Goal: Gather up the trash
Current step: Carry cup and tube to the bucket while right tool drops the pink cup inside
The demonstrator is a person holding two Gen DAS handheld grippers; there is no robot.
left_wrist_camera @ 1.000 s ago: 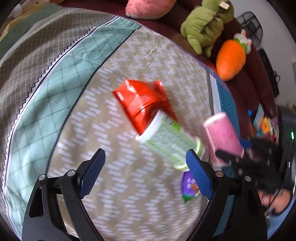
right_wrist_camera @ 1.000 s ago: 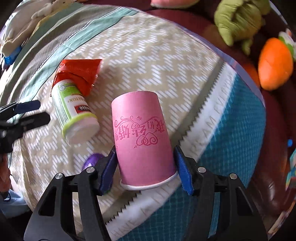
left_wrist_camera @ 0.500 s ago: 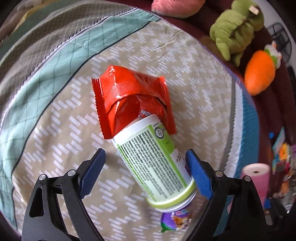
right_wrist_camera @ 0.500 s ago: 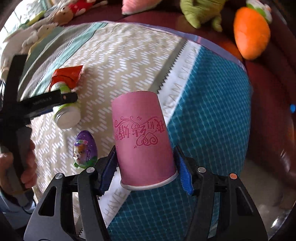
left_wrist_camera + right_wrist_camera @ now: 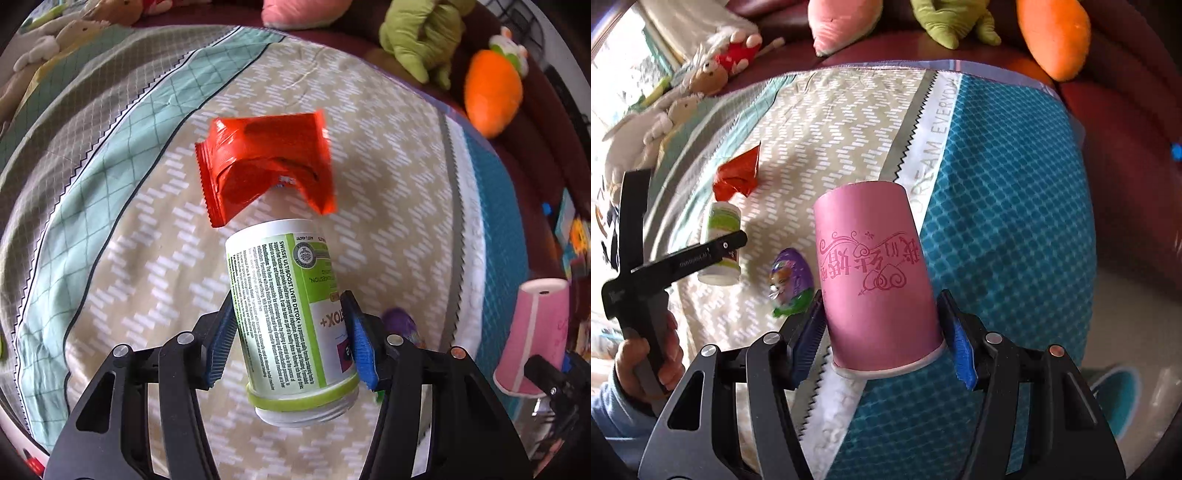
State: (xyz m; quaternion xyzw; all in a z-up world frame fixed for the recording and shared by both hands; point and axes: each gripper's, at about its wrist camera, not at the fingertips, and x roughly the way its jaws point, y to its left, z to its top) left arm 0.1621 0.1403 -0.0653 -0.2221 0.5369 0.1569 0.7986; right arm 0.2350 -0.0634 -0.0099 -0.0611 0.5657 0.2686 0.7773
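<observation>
While the right gripper [image 5: 882, 341] clamps the pink cup [image 5: 875, 277] upside down, the left gripper [image 5: 290, 343] has just been closing on the bottle [image 5: 288, 314] — pads now against its sides. Bottle lies on the blanket [image 5: 122, 258], long axis running away from the claw, neck nearest. Wrapper [image 5: 266, 162] just beyond it — left hand's nearer.

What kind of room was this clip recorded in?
Probably a bedroom or living room at home. A patterned quilt printed "DREAM EVERYDAY" covers a soft surface, bordered by dark red upholstery. Plush toys line the far edge, including an orange carrot and a green one.
</observation>
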